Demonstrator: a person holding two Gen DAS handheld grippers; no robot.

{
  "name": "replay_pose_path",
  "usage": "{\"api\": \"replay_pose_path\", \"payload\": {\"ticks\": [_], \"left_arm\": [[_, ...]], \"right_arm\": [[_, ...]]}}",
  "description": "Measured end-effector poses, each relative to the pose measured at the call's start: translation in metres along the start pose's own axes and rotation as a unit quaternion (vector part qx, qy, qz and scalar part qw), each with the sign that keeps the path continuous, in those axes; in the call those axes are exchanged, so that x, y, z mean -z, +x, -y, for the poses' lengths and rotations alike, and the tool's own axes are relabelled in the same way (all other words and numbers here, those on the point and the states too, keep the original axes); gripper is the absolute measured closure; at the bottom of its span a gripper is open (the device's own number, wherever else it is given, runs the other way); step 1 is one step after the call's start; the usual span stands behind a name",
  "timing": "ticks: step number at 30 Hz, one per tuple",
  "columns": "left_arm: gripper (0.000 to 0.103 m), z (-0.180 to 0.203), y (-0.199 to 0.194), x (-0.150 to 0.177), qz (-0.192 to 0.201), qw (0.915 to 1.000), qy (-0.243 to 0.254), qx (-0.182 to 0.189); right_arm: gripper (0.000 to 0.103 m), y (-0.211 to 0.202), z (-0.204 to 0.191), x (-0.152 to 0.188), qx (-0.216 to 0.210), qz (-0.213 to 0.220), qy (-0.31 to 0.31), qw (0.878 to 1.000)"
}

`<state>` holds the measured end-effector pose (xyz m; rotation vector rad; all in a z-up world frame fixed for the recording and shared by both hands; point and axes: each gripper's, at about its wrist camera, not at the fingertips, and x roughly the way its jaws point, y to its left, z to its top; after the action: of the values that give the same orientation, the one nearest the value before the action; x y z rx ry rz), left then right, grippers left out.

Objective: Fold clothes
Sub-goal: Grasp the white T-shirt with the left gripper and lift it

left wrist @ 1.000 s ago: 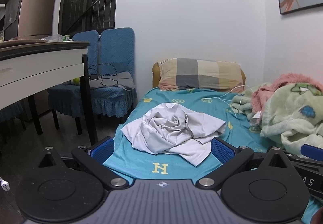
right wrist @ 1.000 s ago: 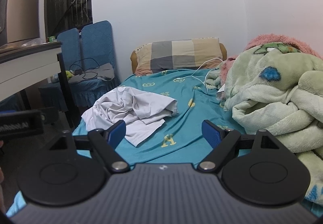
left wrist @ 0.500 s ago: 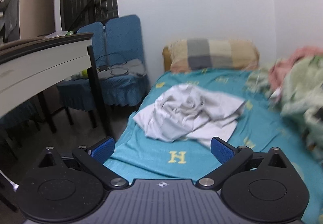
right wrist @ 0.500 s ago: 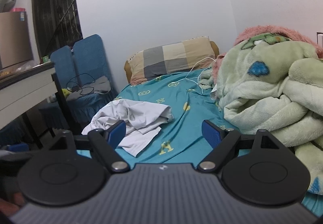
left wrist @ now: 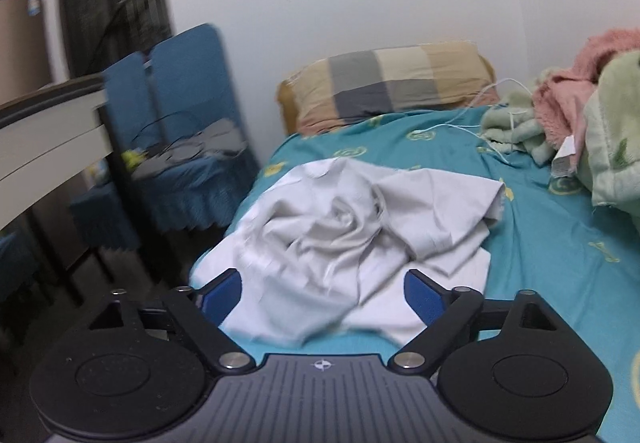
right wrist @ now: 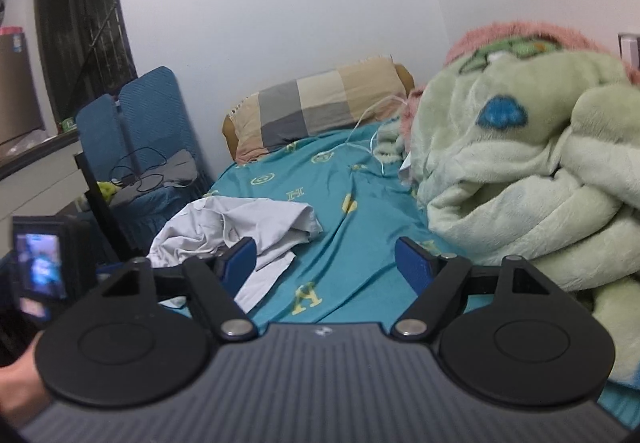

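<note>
A crumpled light grey shirt (left wrist: 352, 239) lies on the teal bed sheet (left wrist: 560, 263), near the bed's left edge. It also shows in the right wrist view (right wrist: 240, 227), to the left. My left gripper (left wrist: 322, 295) is open and empty, just short of the shirt's near edge, with its blue fingertips either side of the cloth. My right gripper (right wrist: 326, 263) is open and empty over bare sheet (right wrist: 360, 227), to the right of the shirt. The left gripper's camera body (right wrist: 40, 267) shows at the left of the right wrist view.
A heap of green and pink fleece blankets (right wrist: 520, 171) fills the bed's right side. A checked pillow (left wrist: 392, 91) lies at the head, with a white cable (left wrist: 472, 123) near it. Blue chairs (left wrist: 176, 131) and a desk (left wrist: 48, 147) stand left of the bed.
Both grippers have moved forward toward the bed. The left one has closed in on the shirt, which now fills more of its view. Both jaws stay open.
</note>
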<state>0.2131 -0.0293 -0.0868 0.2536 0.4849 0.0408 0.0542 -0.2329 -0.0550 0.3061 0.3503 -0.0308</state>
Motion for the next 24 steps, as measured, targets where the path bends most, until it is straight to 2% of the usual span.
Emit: {"api": "replay_pose_path", "payload": {"ticks": [4, 7, 8, 9, 10, 12, 15, 19, 24], "left_arm": [[0.031, 0.011, 0.05, -0.009, 0.007, 0.9996, 0.026, 0.007], [0.048, 0.02, 0.088, -0.016, 0.012, 0.9988, 0.045, 0.012], [0.062, 0.023, 0.1, -0.018, 0.014, 0.9985, 0.052, 0.014], [0.085, 0.026, 0.113, -0.02, 0.016, 0.998, 0.058, 0.015], [0.093, 0.024, 0.112, -0.022, 0.026, 0.9979, 0.055, 0.021], [0.1, 0.015, 0.094, -0.025, 0.056, 0.9972, 0.037, 0.035], [0.101, 0.002, 0.062, -0.029, 0.098, 0.9934, 0.014, 0.057], [0.101, -0.021, -0.015, -0.035, 0.138, 0.9867, 0.01, 0.086], [0.101, -0.046, -0.118, -0.037, 0.159, 0.9808, -0.001, 0.114]], "right_arm": [[0.029, 0.021, 0.0, 0.006, 0.0, -0.018, 0.002, 1.0], [0.03, 0.037, 0.001, 0.011, -0.001, -0.033, 0.0, 0.999], [0.03, 0.041, 0.001, 0.013, -0.001, -0.038, -0.001, 0.999], [0.03, 0.046, 0.002, 0.015, 0.0, -0.042, -0.003, 0.999], [0.03, 0.05, 0.002, 0.017, 0.0, -0.046, -0.004, 0.999], [0.03, 0.056, 0.002, 0.02, 0.0, -0.051, -0.002, 0.999], [0.03, 0.056, 0.002, 0.021, -0.008, -0.04, 0.006, 0.999], [0.03, 0.047, -0.002, 0.018, -0.017, -0.022, 0.003, 1.0], [0.03, 0.024, -0.008, 0.012, -0.038, 0.013, -0.011, 0.999]]}}
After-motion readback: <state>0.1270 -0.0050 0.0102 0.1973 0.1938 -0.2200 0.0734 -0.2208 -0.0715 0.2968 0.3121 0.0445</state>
